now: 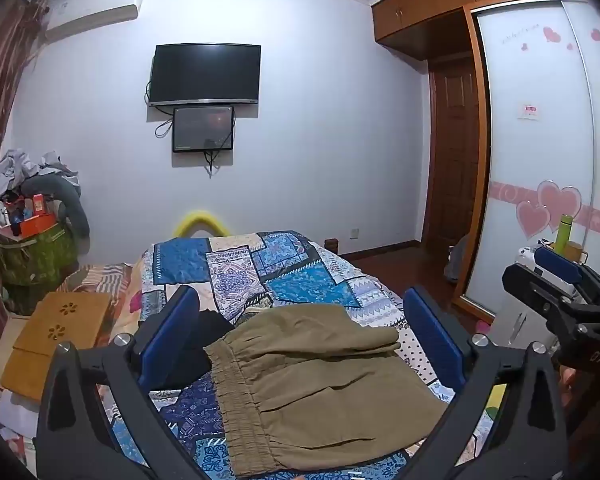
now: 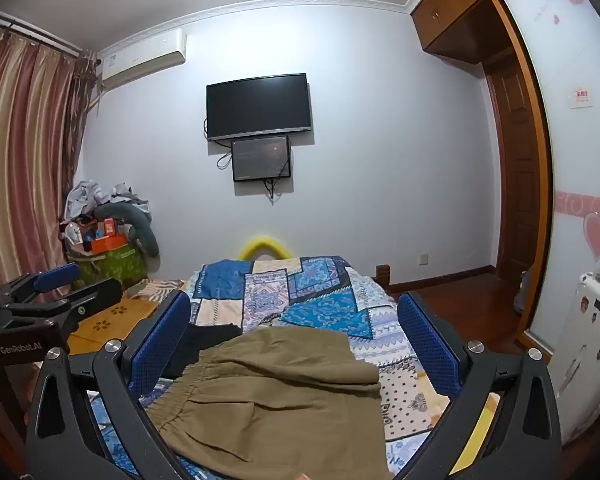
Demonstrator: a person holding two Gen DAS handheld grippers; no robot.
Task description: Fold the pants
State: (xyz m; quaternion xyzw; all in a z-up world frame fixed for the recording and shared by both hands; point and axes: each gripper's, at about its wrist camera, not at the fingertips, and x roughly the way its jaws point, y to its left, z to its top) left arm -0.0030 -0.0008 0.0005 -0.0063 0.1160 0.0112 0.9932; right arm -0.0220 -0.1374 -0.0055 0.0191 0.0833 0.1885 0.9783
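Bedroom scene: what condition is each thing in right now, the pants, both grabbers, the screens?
Olive pants: lying on the bed, partly folded, not gripped.
Left gripper: open, holding nothing.
Right gripper: open, holding nothing.
Black garment: lying beside the pants, partly under them.
Wall TV: dark.
Small screen: dim picture showing.

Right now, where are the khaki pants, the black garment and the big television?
khaki pants [image 1: 320,376], left wrist view, middle of the fabric.
black garment [image 2: 208,340], right wrist view, its visible top.
television [image 2: 259,106], right wrist view, screen centre.
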